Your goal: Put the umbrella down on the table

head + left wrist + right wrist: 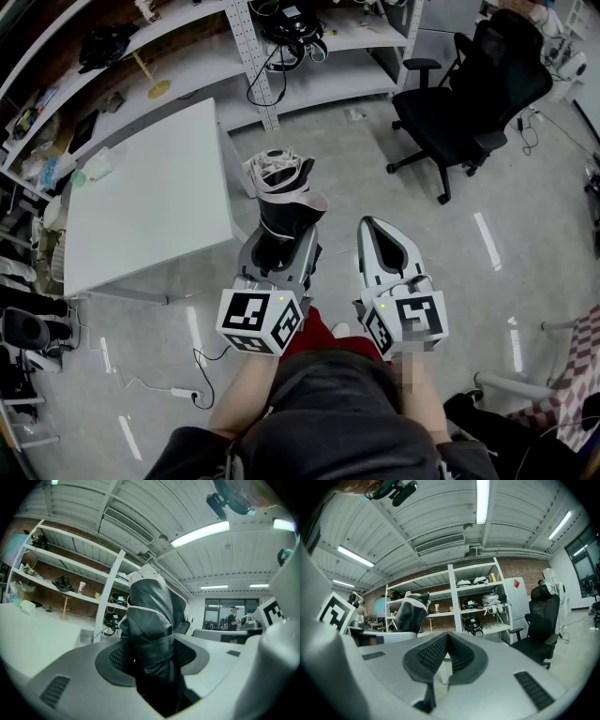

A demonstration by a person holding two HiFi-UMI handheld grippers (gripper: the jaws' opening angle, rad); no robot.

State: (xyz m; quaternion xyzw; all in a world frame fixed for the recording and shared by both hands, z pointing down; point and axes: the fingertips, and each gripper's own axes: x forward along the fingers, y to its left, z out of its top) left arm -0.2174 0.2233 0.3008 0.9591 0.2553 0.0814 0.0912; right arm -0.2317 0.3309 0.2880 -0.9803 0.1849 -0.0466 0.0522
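Umbrella point(281, 199): folded, black with a pale trim band, clamped between the jaws of my left gripper point(281, 246). In the left gripper view the bundle point(150, 620) fills the gap, both pads pressing on its fabric, and the rest rises above the jaws. In the head view the umbrella projects from the gripper toward 12 o'clock, its loose pale folds at the far end. It is held in the air over the floor point(375, 159), not on the table.

Table point(150, 197): white top, lying at 9 to 10 o'clock from the umbrella. Its near right corner is just beside the umbrella's far end in the head view; I cannot tell contact from that view.

Right gripper point(370, 225): at 3 o'clock of the left one, near it and roughly parallel. Its own view shows the jaws together at the tips with nothing between them point(446, 641). The umbrella point(411, 613) appears there at 9 o'clock.

Surroundings: black office chair point(478, 103) at 2 o'clock of the umbrella, well apart; white shelving point(309, 66) at 12 o'clock
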